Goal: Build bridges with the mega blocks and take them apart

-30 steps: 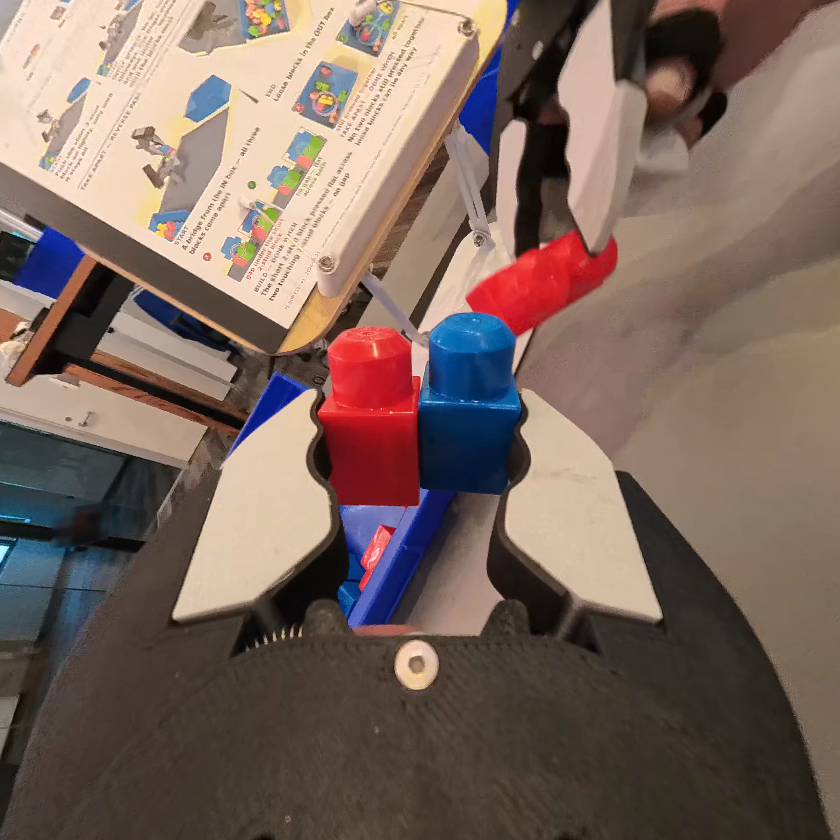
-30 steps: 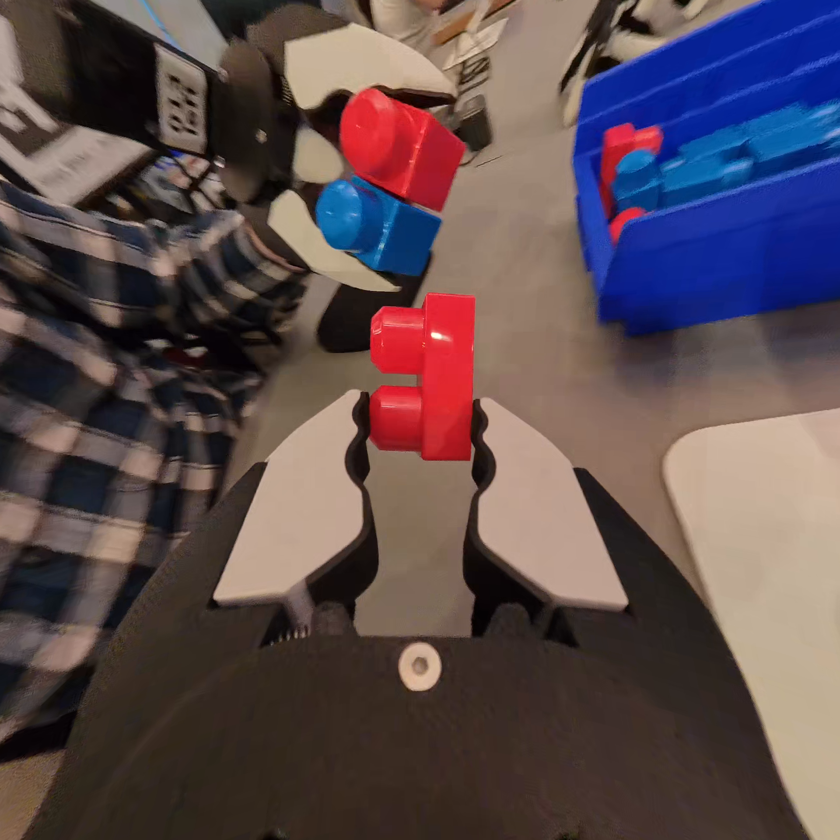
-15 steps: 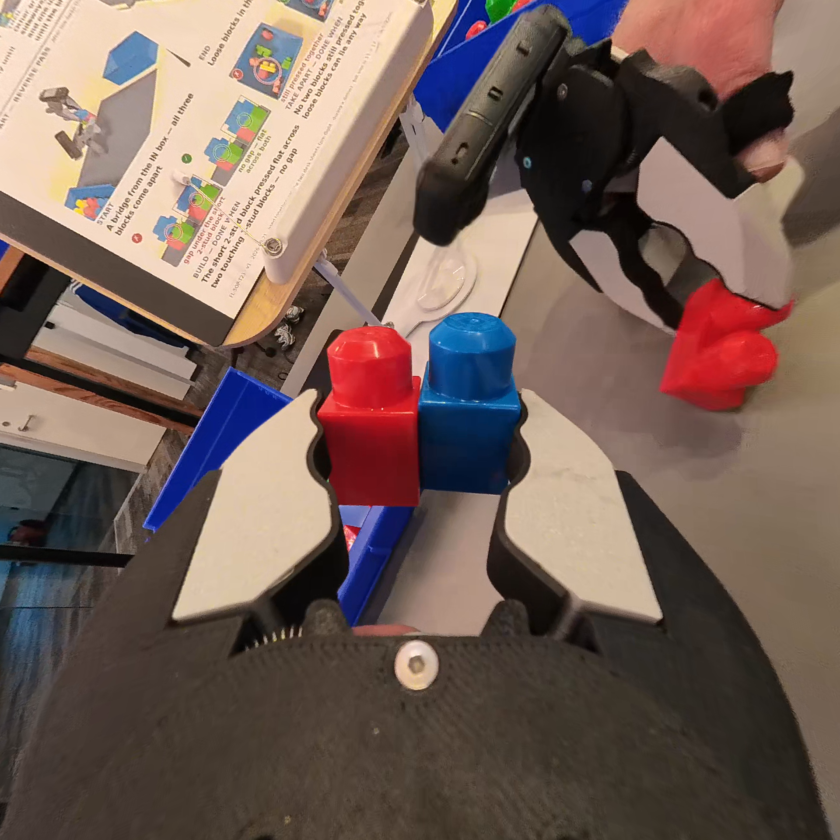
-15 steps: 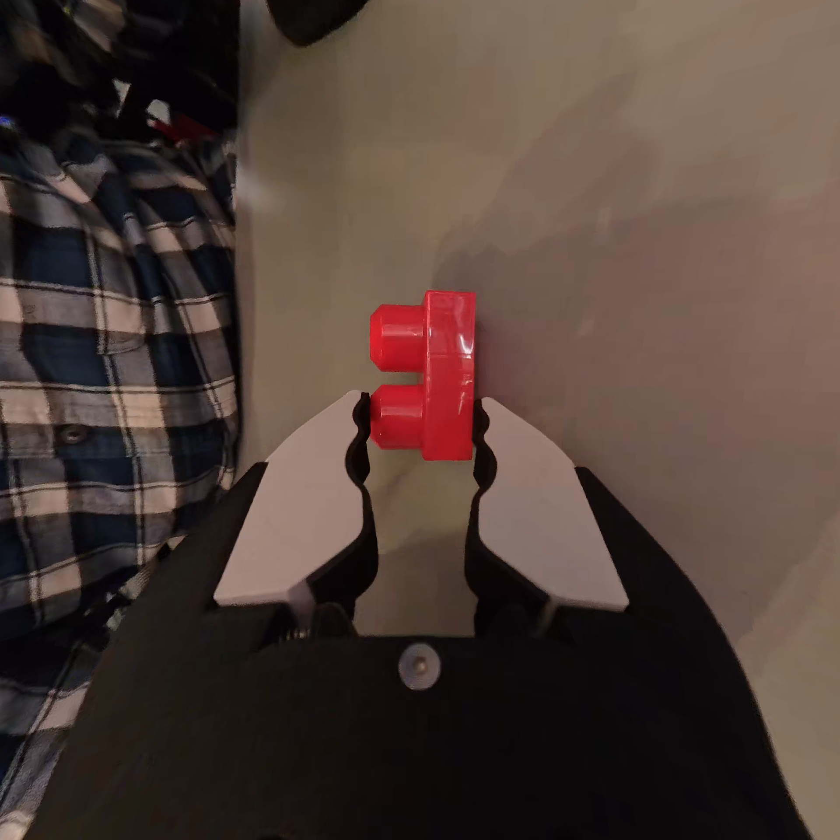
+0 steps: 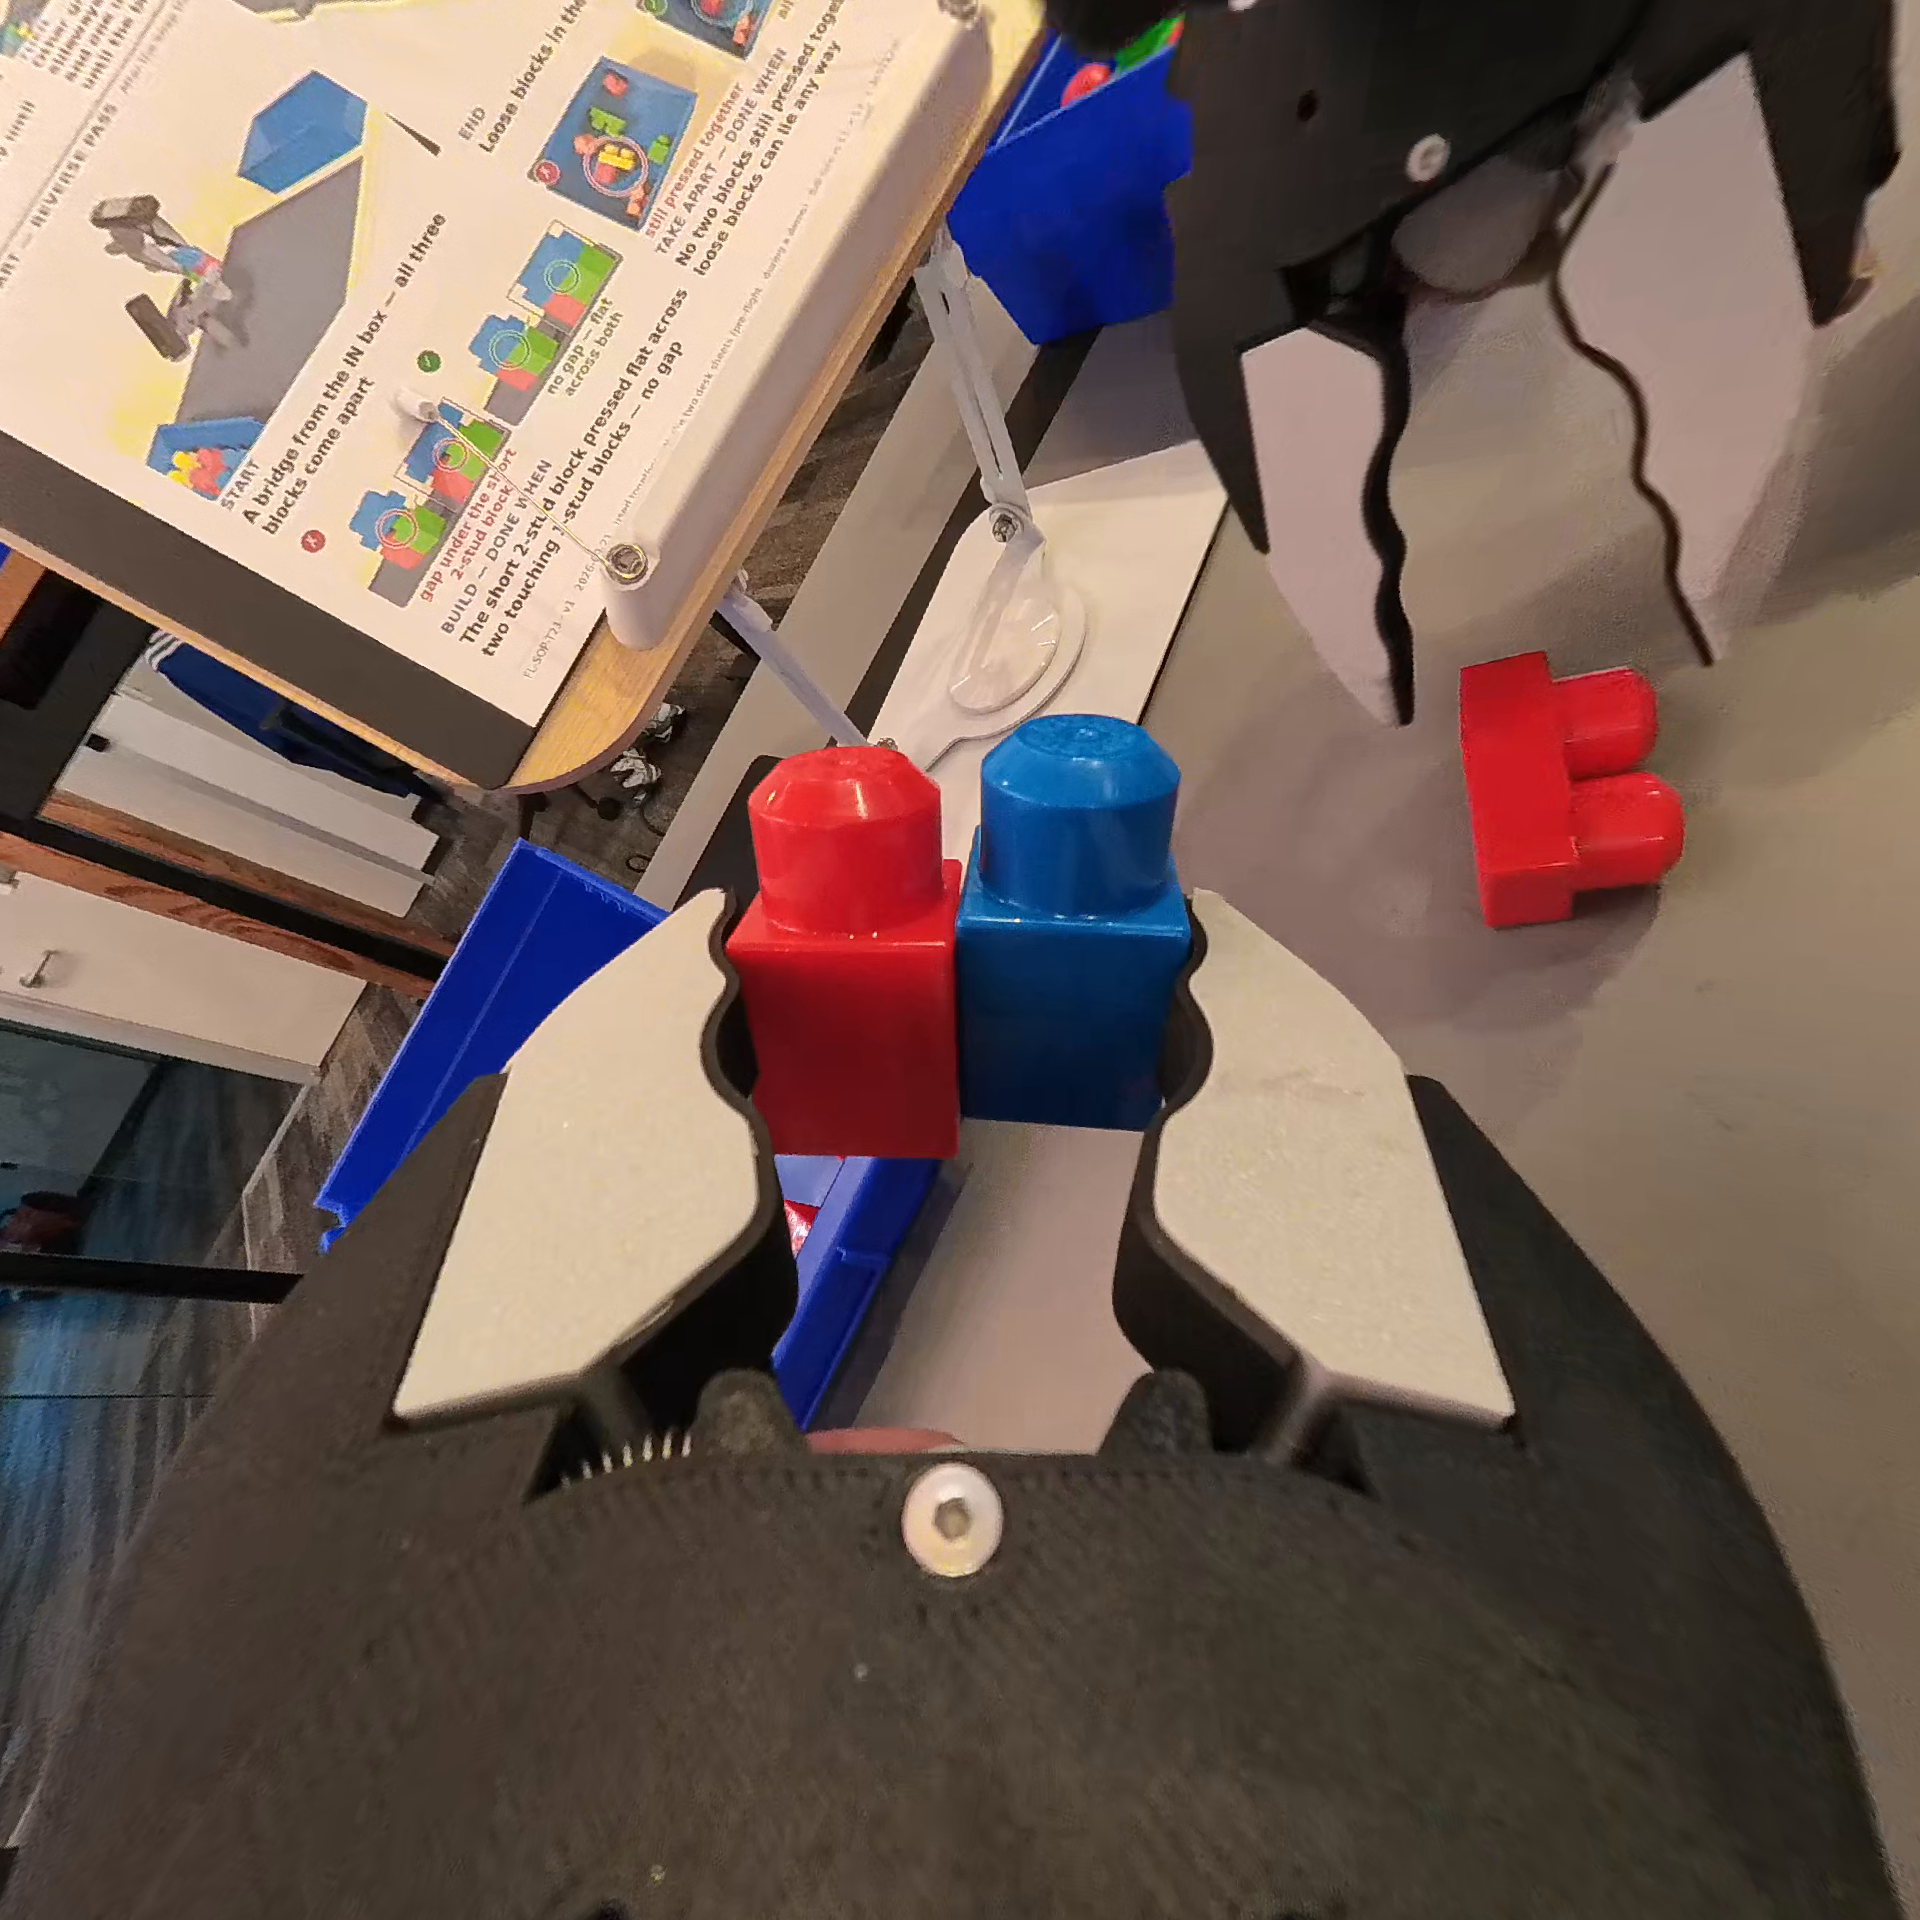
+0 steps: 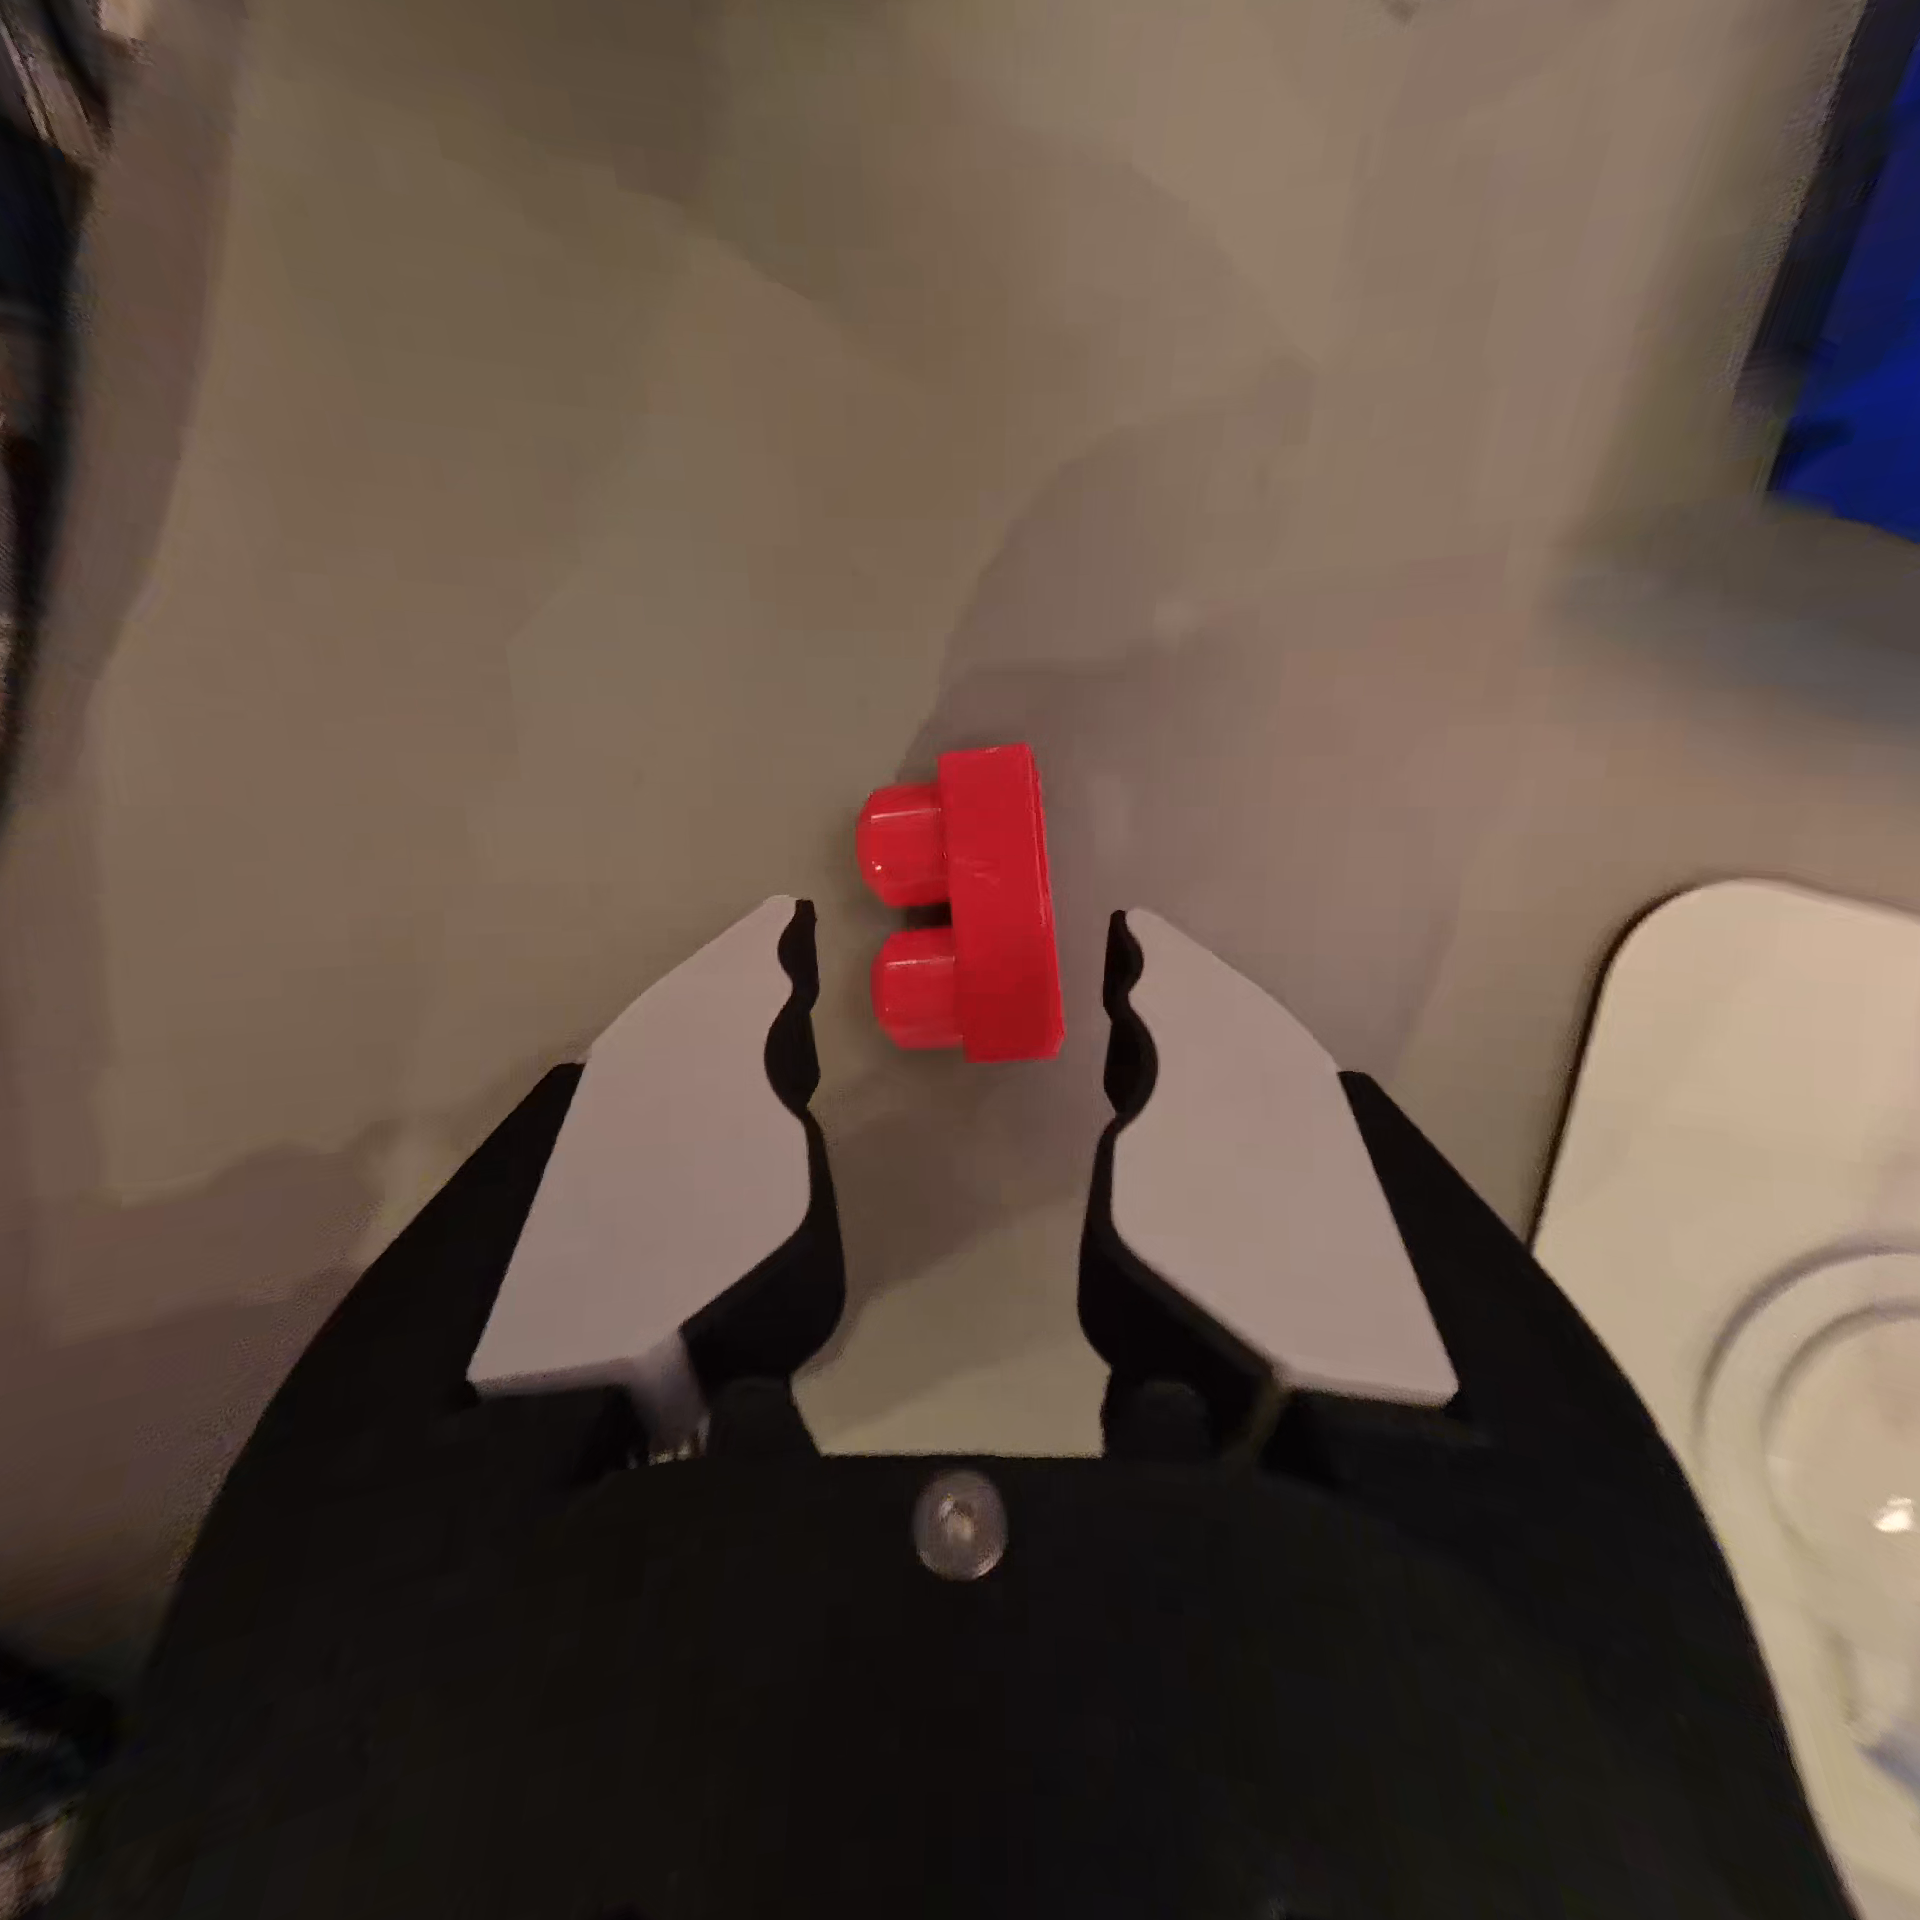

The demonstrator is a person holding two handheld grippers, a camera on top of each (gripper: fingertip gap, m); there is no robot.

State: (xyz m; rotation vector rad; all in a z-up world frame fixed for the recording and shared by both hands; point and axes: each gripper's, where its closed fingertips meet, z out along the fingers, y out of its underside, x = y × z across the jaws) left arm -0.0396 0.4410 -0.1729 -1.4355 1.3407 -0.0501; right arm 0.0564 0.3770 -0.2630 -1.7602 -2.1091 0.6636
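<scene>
My left gripper is shut on two one-stud blocks side by side, a red block on the left and a blue block on the right, held above the grey table. My right gripper is open; its fingers stand apart from the flat red two-stud block, which lies on its side on the table with gaps on both sides. The left wrist view shows the same block lying on the table below the right gripper, clear of its fingers.
An instruction board on a white stand leans at the upper left. A blue bin with blocks stands behind it, another blue bin lies below my left gripper. A white stand base is at the right.
My right gripper carried the red two-stud block down to the table, opened and let it go; the block now lies free. My left gripper kept its hold on the two blocks.
</scene>
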